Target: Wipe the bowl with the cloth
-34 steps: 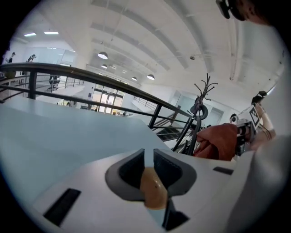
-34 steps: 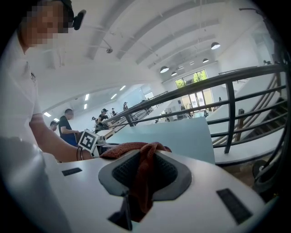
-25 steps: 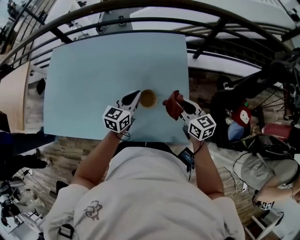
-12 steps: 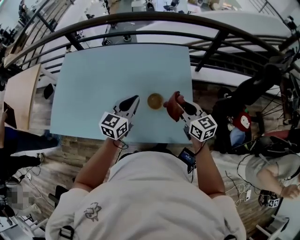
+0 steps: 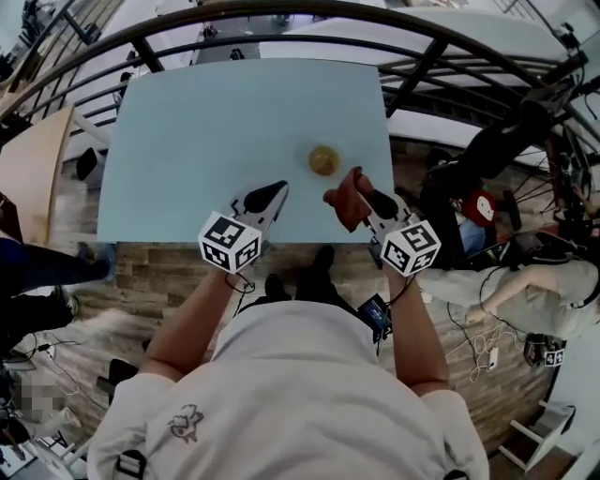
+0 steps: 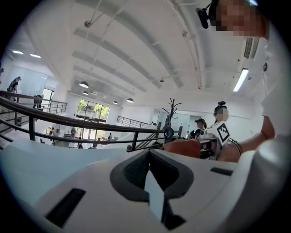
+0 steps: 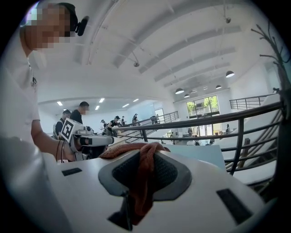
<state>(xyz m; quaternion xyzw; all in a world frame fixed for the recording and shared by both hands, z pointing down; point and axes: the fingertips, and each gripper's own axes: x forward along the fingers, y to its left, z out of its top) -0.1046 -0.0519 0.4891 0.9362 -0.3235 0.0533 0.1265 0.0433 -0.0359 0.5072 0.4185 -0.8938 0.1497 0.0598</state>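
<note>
A small brown bowl (image 5: 323,160) stands alone on the pale blue table (image 5: 187,141), towards its right side. My left gripper (image 5: 278,191) hovers near the table's front edge, short of the bowl and to its left, shut and empty. In the left gripper view its jaws (image 6: 149,154) meet with nothing between them. My right gripper (image 5: 349,199) is held short of the bowl on its right, shut on a rust-red cloth (image 5: 343,203). The cloth (image 7: 142,179) runs down between the jaws and drapes over their tips. Neither gripper touches the bowl.
A dark metal railing (image 5: 281,14) curves round the table's far and right sides. Bags and a seated person (image 5: 525,291) are on the floor to the right. The table's front edge (image 5: 234,242) lies just under the grippers.
Both grippers have drawn back from the bowl towards the table's front edge and risen. The bowl, close between them before, now stands apart beyond them. The cloth stays in the right gripper.
</note>
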